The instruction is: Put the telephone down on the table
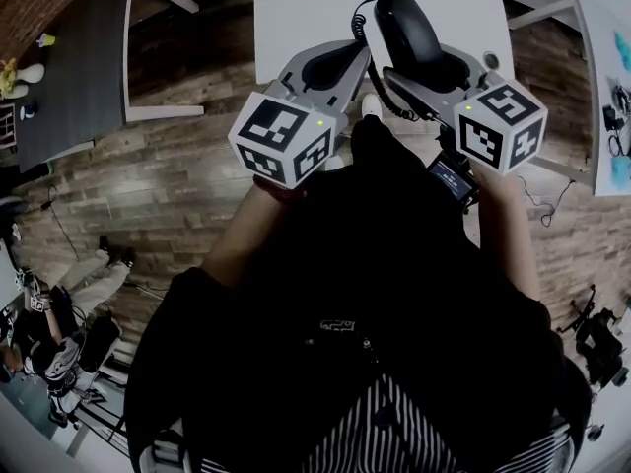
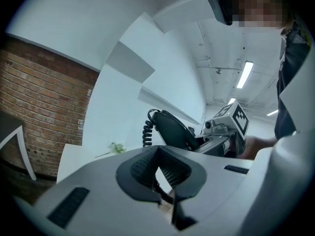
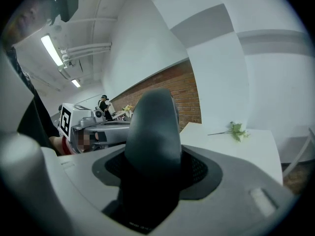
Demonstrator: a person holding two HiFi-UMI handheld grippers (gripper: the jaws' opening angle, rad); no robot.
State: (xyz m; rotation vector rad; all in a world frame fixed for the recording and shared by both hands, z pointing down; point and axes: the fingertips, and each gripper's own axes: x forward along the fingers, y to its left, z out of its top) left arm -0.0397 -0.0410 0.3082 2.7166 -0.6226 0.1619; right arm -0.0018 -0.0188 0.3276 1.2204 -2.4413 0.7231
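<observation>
A black telephone handset (image 1: 409, 33) sits in my right gripper (image 1: 424, 67), which is shut on it above the near edge of the white table (image 1: 296, 8). In the right gripper view the handset (image 3: 152, 132) stands upright and fills the gap of the right gripper (image 3: 152, 176). Its coiled cord (image 1: 380, 82) hangs down between the two grippers. My left gripper (image 1: 335, 65) is just left of the handset, jaws shut with nothing gripped. From the left gripper (image 2: 160, 173) I see the handset (image 2: 174, 129) and cord (image 2: 146, 132) ahead to the right.
A small green sprig (image 3: 237, 130) lies on the white table, far side. A dark table (image 1: 79, 57) with a white chair frame (image 1: 163, 47) stands to the left over wooden floor. Another table (image 1: 606, 67) is at the right. A person (image 1: 59, 313) sits lower left.
</observation>
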